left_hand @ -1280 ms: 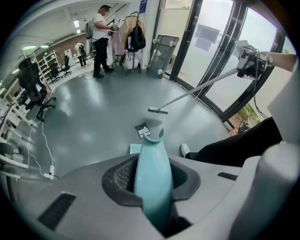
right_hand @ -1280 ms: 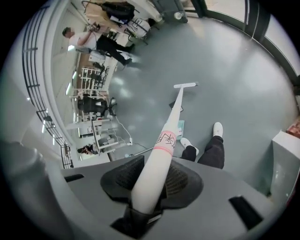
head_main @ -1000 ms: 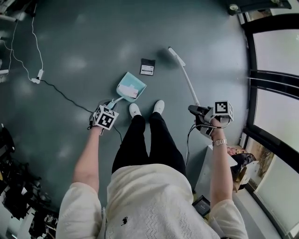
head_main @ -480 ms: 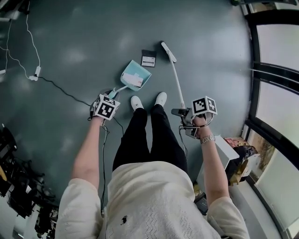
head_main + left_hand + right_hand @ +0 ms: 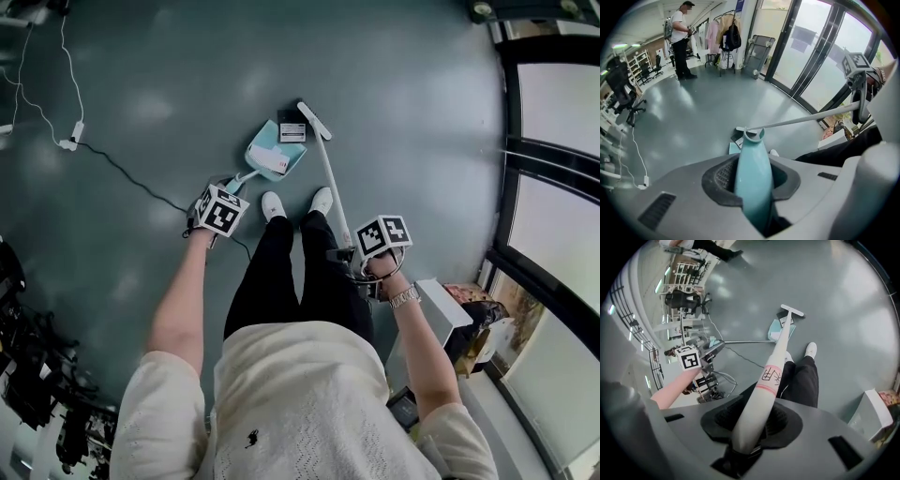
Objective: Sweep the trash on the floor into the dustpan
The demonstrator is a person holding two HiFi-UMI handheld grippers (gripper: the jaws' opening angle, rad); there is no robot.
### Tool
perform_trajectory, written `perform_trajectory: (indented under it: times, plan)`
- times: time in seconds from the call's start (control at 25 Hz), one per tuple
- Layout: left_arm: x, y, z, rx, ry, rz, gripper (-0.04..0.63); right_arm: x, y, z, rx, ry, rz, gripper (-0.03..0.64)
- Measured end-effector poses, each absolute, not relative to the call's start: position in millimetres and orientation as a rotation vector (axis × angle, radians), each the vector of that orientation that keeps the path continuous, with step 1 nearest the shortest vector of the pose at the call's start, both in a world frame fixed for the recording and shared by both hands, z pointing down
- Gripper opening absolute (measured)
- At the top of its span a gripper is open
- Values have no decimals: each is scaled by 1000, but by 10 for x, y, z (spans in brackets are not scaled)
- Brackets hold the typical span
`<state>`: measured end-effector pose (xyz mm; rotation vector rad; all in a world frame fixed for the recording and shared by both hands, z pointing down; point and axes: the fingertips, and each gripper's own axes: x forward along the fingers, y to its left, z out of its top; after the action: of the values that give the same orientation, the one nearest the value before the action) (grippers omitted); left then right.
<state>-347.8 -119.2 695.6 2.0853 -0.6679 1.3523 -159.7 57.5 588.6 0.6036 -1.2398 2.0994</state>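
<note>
A teal dustpan (image 5: 273, 150) rests on the grey floor just ahead of the person's shoes, with a white-and-pink scrap (image 5: 268, 160) lying in it. My left gripper (image 5: 223, 192) is shut on the dustpan's teal handle (image 5: 752, 178). My right gripper (image 5: 349, 255) is shut on the white broom handle (image 5: 764, 394). The broom shaft slants forward, and its flat head (image 5: 314, 120) stands at the pan's far right corner. A black-and-white card (image 5: 292, 130) lies at the pan's edge beside the broom head.
A black cable with a white plug block (image 5: 69, 143) crosses the floor at left. White shoes (image 5: 272, 204) stand just behind the pan. A white box (image 5: 442, 311) and window frames (image 5: 525, 150) are at right. A person (image 5: 679, 40) stands far off.
The right gripper has swung the broom leftward, so its head went from right of the card to the dustpan's corner. The card now lies against the pan. The left gripper barely moved.
</note>
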Motion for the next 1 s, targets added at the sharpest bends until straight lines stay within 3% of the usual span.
perform_trajectory:
  times: [1.0]
  plan:
    - [-3422, -1069, 6956, 2083, -735, 1338, 98, -1791, 1744, 5813, 348, -1164, 1934, 106]
